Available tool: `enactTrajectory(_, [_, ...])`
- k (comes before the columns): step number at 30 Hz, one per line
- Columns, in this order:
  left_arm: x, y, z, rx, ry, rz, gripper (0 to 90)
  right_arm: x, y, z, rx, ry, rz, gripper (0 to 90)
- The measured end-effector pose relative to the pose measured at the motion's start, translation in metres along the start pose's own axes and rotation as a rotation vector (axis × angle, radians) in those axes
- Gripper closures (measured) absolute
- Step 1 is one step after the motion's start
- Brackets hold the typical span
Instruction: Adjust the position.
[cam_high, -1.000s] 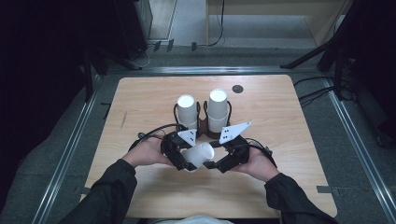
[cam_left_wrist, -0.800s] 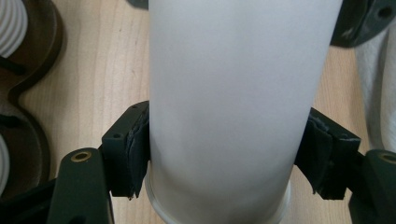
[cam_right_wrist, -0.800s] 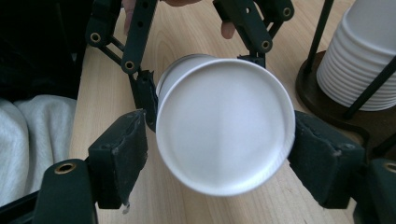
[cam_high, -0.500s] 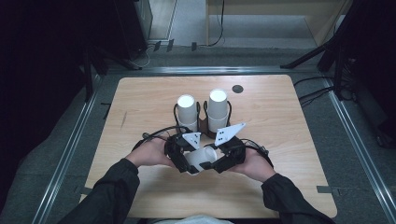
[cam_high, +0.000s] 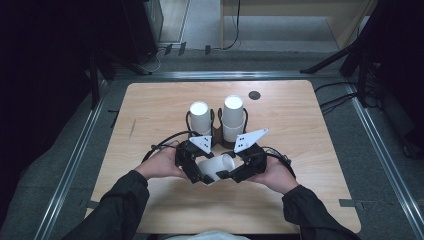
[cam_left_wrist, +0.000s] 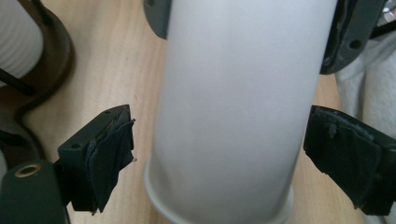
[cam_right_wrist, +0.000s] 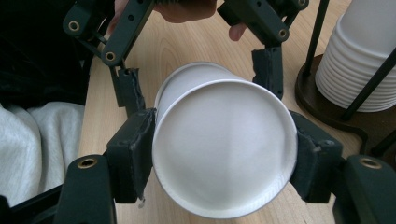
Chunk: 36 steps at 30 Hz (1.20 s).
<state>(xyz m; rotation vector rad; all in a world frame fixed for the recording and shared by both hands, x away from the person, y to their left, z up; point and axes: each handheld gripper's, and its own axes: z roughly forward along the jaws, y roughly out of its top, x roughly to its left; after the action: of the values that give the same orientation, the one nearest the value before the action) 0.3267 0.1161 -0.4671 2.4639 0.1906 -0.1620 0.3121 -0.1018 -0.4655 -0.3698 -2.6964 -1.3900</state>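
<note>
right gripper (cam_right_wrist: 224, 154): both pads squeezed onto the base end of the white paper cup (cam_right_wrist: 224, 144) – solid hold, cup lying sideways just above the table.
left gripper (cam_left_wrist: 224, 163): jaws just opened, pads standing off either side of the cup near its rim, small gaps both sides.
nearby: two stacks of white cups in dark wire holders (cam_high: 216, 122) sit close behind.
free room: bare light wooden tabletop (cam_high: 310, 130) out to both side edges – plenty.

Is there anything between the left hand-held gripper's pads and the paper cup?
Nothing visible. The left hand-held gripper straddles the paper cup, its jaws just opened, bare gaps beside both pads; the right hand-held gripper clamps it.
</note>
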Motion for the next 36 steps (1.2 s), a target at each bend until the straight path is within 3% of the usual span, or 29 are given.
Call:
enactTrajectory(5, [-0.001, 0.0, -0.001, -0.029, 0.017, 0.005, 8.7, 0.0, 0.002, -0.001, -0.022, 0.0, 0.006, 32.8])
enactTrajectory(10, [-0.001, 0.001, -0.005, -0.088, 0.023, -0.004, 8.7, 0.0, 0.003, -0.005, -0.047, 0.005, 0.009, 32.8])
enactTrajectory(14, [0.0, -0.002, -0.012, -0.19, 0.002, -0.046, 8.7, 0.0, 0.007, -0.013, -0.092, 0.009, 0.007, 32.8])
enactTrajectory(21, [-0.003, -0.005, -0.016, -0.274, -0.014, -0.08, 8.8, 0.001, 0.01, -0.021, -0.14, 0.028, 0.014, 32.8])
enactTrajectory(33, [-0.009, -0.014, -0.023, -0.34, 0.007, -0.075, 9.3, -0.001, 0.014, -0.037, -0.225, 0.054, 0.023, 32.8])
enactTrajectory(34, [-0.01, -0.015, -0.025, -0.352, 0.014, -0.058, 14.4, -0.001, 0.014, -0.039, -0.229, 0.054, 0.028, 32.8])
enactTrajectory(36, [-0.011, -0.015, -0.027, -0.36, 0.025, -0.052, 16.1, -0.002, 0.013, -0.039, -0.235, 0.055, 0.029, 32.8])
